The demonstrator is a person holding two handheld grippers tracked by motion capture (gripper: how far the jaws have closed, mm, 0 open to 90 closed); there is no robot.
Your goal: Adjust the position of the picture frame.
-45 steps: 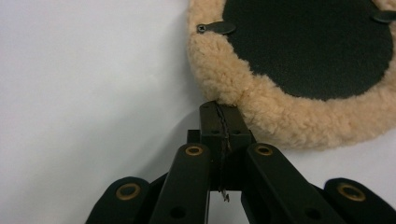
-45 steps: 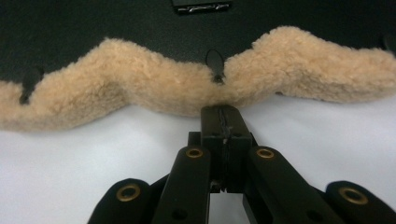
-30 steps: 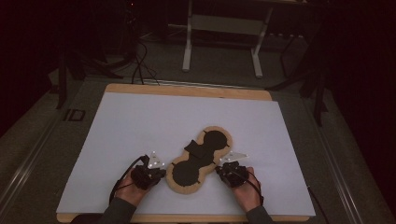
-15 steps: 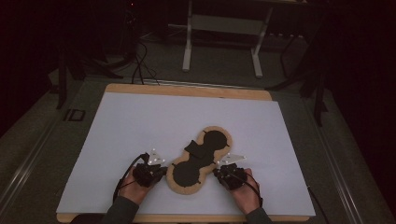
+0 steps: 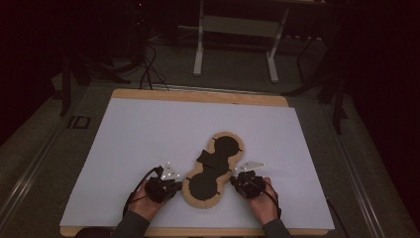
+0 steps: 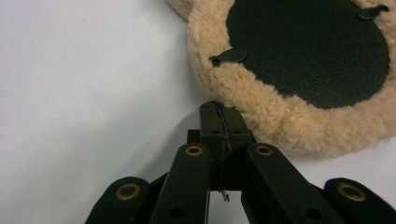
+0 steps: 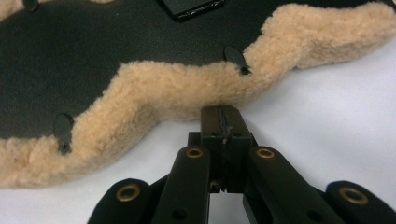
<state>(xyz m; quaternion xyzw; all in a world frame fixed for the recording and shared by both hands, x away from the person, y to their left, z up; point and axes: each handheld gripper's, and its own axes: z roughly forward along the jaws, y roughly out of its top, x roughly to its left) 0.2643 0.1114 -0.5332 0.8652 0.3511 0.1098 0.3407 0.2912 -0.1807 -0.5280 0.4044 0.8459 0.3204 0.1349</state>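
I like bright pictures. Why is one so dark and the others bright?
High view: dim, room behind nearly black, white table sheet greyish. Left gripper view: bright, tan fleece pad with black centre sharp, left hand-held gripper casts a soft shadow. Right gripper view: bright, evenly lit.

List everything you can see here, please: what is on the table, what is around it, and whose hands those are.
fleece pad: one, tan pile rim with black centre, lying flat near the table's front edge
black tabs: several, small, along the pad's inner rim
table: one, white top with wooden edge
metal stand: one, pale grey, on the floor behind the table
cables: a few, black, on the floor behind
left gripper: one, black, jaws shut, tips at the pad's left edge
right gripper: one, black, jaws shut, tips at the pad's right edge
hands: two, each holding a gripper
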